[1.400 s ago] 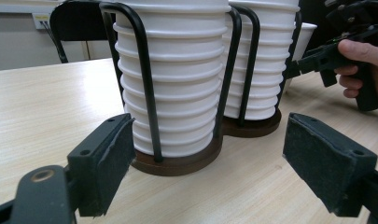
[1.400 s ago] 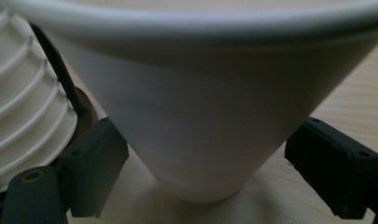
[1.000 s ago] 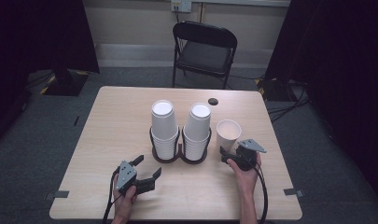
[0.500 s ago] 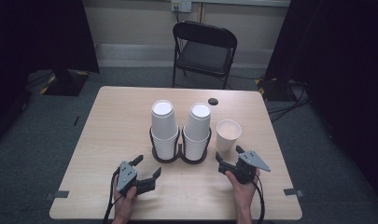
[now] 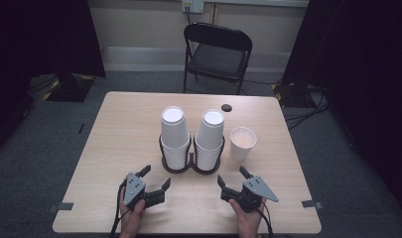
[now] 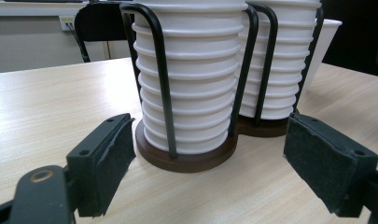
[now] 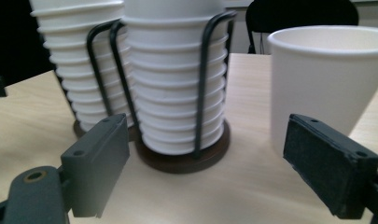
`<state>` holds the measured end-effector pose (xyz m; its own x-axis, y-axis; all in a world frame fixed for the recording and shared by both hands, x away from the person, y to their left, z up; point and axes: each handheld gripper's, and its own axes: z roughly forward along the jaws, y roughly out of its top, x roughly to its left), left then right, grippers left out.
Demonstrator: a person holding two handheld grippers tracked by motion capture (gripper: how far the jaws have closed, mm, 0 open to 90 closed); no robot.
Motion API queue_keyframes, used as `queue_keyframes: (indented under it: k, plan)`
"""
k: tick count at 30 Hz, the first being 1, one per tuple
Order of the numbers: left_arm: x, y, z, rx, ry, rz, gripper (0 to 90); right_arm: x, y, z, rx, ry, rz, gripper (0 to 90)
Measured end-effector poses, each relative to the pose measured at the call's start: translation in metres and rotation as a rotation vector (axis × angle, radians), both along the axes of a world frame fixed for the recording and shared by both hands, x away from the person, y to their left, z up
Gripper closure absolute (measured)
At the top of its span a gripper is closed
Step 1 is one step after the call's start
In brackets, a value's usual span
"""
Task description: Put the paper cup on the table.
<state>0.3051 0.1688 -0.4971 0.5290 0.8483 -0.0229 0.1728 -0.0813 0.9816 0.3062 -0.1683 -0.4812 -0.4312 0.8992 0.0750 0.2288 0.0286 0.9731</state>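
Left tool [image 5: 154, 179]: we see its jaws spread wide with nothing between them, low on the surface at the lower left of the high view.
Right tool [image 5: 233, 177]: we see its jaws also spread and empty, at the lower centre-right of the high view, well apart from the left one.
Rack [image 5: 191, 166]: a dark wire holder with two round bases, just ahead of both tools at the centre of the high view; in the left gripper view it stands close in front of the jaws.
Left stack [image 5: 174, 134]: nested white cups held in the rack's left ring, rising above the wires.
Right stack [image 5: 209, 136]: the same in the right ring, touching or nearly touching its neighbour.
Loose cup [image 5: 242, 144]: stands upright and apart, just right of the rack; in the right gripper view it fills the upper right.
Handling: we judge the loose cup light, thin-walled and easy to crush or tip; we would take it gently across the wall below the rolled rim.
Surface [image 5: 124, 124]: pale wood, bare on its left half.
Small disc [image 5: 226, 107]: dark, near the far edge.
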Motion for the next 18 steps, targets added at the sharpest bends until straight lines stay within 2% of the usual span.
queue_keyframes:
  k: [7, 10, 13, 18]
  plan:
    - [0.000, 0.000, 0.000, 0.002, 0.000, 0.001, 16.0, -0.006, 0.010, -0.010, -0.001, 0.004, 0.023, 13.9]
    - [0.000, 0.000, 0.000, 0.001, 0.000, 0.000, 16.0, -0.006, 0.010, -0.014, -0.001, -0.006, 0.012, 13.5]
    - [0.000, 0.000, 0.000, -0.001, -0.001, 0.000, 16.0, -0.006, 0.008, -0.014, 0.016, 0.004, 0.009, 13.3]
    - [0.000, 0.000, 0.000, -0.004, -0.002, -0.002, 16.0, -0.007, 0.010, -0.014, -0.013, -0.009, 0.004, 13.1]
